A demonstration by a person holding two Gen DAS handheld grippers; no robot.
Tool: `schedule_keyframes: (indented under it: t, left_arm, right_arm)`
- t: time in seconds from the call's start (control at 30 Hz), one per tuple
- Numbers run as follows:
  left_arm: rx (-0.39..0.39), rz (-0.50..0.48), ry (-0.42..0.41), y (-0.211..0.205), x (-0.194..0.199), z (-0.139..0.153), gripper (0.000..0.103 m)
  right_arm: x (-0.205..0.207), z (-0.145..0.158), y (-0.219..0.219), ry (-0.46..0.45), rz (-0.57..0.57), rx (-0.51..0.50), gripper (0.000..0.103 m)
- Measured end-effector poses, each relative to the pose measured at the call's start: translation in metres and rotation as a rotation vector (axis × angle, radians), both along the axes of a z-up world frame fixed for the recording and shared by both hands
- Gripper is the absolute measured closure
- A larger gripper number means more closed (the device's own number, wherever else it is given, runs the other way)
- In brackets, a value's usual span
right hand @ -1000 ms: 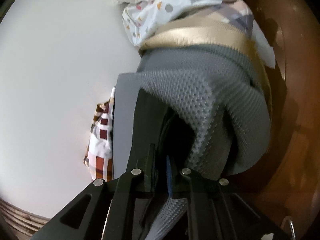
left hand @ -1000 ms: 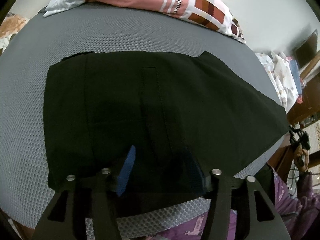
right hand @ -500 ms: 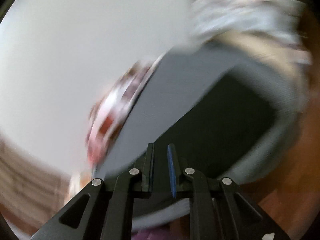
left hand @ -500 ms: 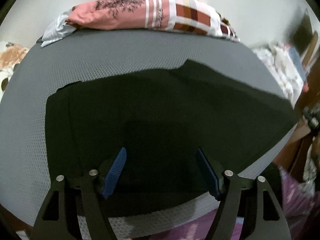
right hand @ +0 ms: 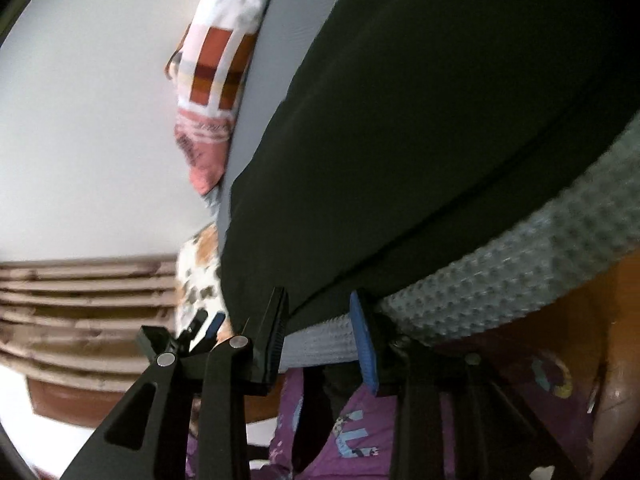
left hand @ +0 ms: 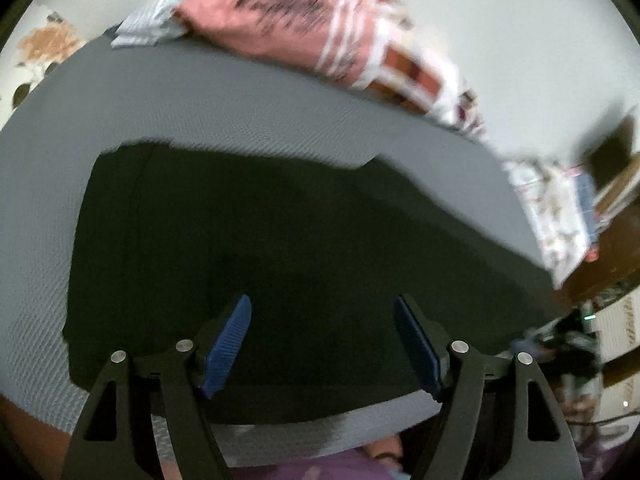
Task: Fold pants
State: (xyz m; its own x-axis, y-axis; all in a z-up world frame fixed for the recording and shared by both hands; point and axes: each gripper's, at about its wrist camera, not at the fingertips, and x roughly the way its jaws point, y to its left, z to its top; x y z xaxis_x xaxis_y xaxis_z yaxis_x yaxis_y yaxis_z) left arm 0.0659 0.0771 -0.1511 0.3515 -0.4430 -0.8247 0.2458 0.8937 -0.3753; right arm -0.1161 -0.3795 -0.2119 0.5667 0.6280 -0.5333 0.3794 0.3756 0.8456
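Observation:
Black pants (left hand: 280, 248) lie spread flat on a grey textured mattress (left hand: 240, 104), folded lengthwise. My left gripper (left hand: 322, 312) is open and empty, hovering over the pants' near edge. In the right wrist view the pants (right hand: 440, 120) fill the upper right, seen from the side. My right gripper (right hand: 320, 308) is open and empty, its jaws at the near edge of the pants and the mattress rim (right hand: 500, 276). The left gripper (right hand: 200, 326) shows small at the far end.
A pink and plaid blanket (left hand: 340, 48) lies along the mattress's far edge by the white wall. Patterned bedding (left hand: 556, 204) and wooden furniture (left hand: 612, 200) are at the right. A person in purple clothes (right hand: 360, 432) stands close below the grippers.
My left gripper opened wide and let go of the pants' edge. My right gripper let go of the pants, opened, and swung round to look along the near edge.

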Motion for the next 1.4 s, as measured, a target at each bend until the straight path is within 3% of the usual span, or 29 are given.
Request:
schedule_keyframes:
  t: [0.13,0.3,0.47,0.7,0.73,0.83,0.97,1.07,1.17,1.23,1.27,1.4]
  left_arm:
    - [-0.039,0.055,0.085,0.011,0.008,-0.018,0.029]
    - [-0.051,0.076,0.09,0.016,0.009,-0.023,0.029]
    - [0.026,0.029,0.06,0.003,0.006,-0.022,0.025]
    - [0.024,0.026,0.057,0.004,0.005,-0.022,0.023]
    - [0.025,0.026,0.057,0.004,0.005,-0.022,0.023]
    - [0.027,0.024,0.056,0.004,0.005,-0.022,0.023]
    - [0.03,0.024,0.055,0.004,0.006,-0.021,0.023]
    - [0.03,0.023,0.055,0.004,0.006,-0.022,0.023]
    - [0.034,0.02,0.054,0.004,0.006,-0.022,0.023]
    - [0.037,0.019,0.053,0.003,0.006,-0.021,0.023]
    - [0.037,0.018,0.053,0.003,0.007,-0.021,0.023]
    - [0.041,0.029,0.057,0.005,0.007,-0.021,0.023]
  right_arm:
    - [-0.006,0.01,-0.004,0.007,-0.061,-0.058,0.063]
    - [-0.009,0.001,-0.012,-0.024,-0.16,0.029,0.048]
    - [0.001,-0.002,0.008,-0.055,-0.12,0.071,0.046]
    - [0.006,0.005,0.018,-0.078,-0.117,0.006,0.043]
    - [0.006,0.005,0.017,-0.074,-0.121,0.0,0.047]
    - [0.01,0.004,0.021,-0.05,-0.106,-0.033,0.08]
    - [0.012,-0.004,0.02,-0.01,-0.111,-0.011,0.081]
    - [0.013,-0.004,0.019,-0.004,-0.126,0.015,0.071]
    - [0.018,0.001,0.023,0.0,-0.127,-0.023,0.07]
    - [0.022,0.003,0.026,0.011,-0.113,-0.068,0.08]
    - [0.024,0.002,0.028,0.029,-0.099,-0.088,0.093]
    - [0.019,-0.008,0.027,0.039,-0.084,-0.037,0.097]
